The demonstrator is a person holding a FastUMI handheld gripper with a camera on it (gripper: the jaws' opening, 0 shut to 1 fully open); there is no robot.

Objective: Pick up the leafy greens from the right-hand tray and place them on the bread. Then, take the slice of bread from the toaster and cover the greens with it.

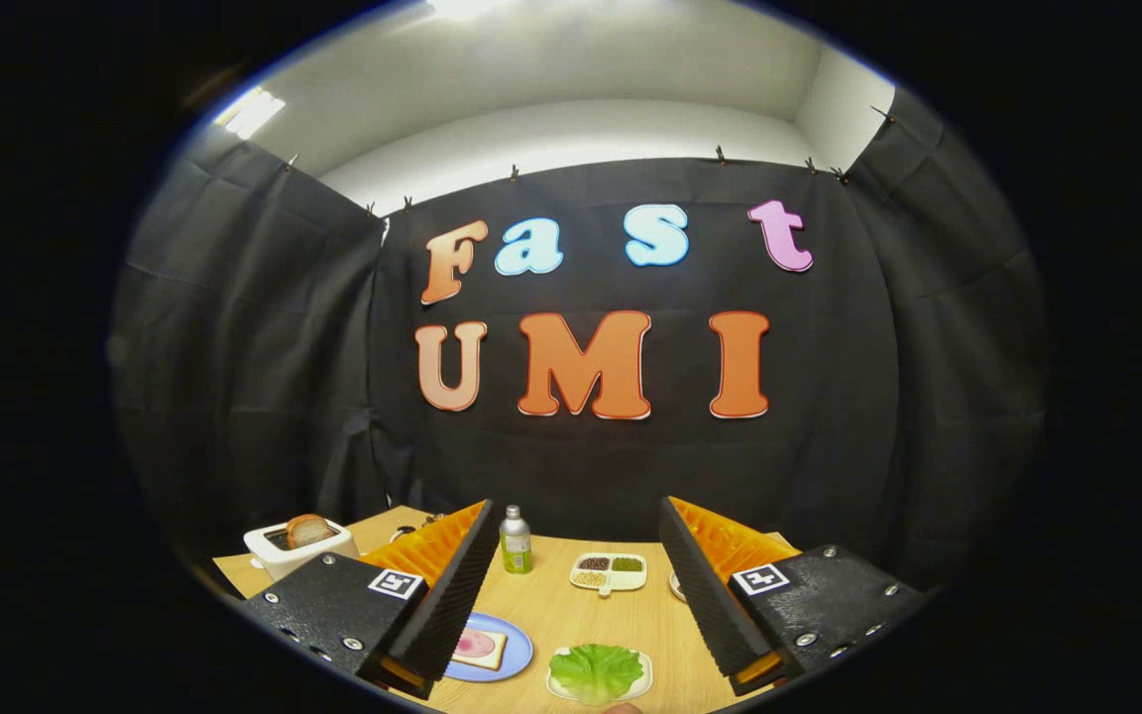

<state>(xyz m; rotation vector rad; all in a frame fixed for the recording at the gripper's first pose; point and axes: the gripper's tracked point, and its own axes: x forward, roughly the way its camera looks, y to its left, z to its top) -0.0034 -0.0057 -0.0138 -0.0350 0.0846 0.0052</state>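
The gripper (571, 595) is held above the near part of the wooden table (571, 615) with its 2 fingers (452, 585) spread wide apart and nothing between them — fully released. The leafy greens (596, 670) lie on a small white tray (559, 684) below the gap between the fingers, closer to the right finger. Just left of that tray sits a blue plate (516, 654) carrying a slice of bread (480, 647) with a pink topping; the left finger partly covers the plate. Beyond the left finger, at the far left of the table, a white toaster (298, 550) holds 1 slice of toast (308, 531) standing upright in its slot. Between the fingers and farther back stand a small bottle (515, 540) with a green label and a divided white dish (609, 571) holding 3 portions — dark, green and pale. The gripper touches none of these items.
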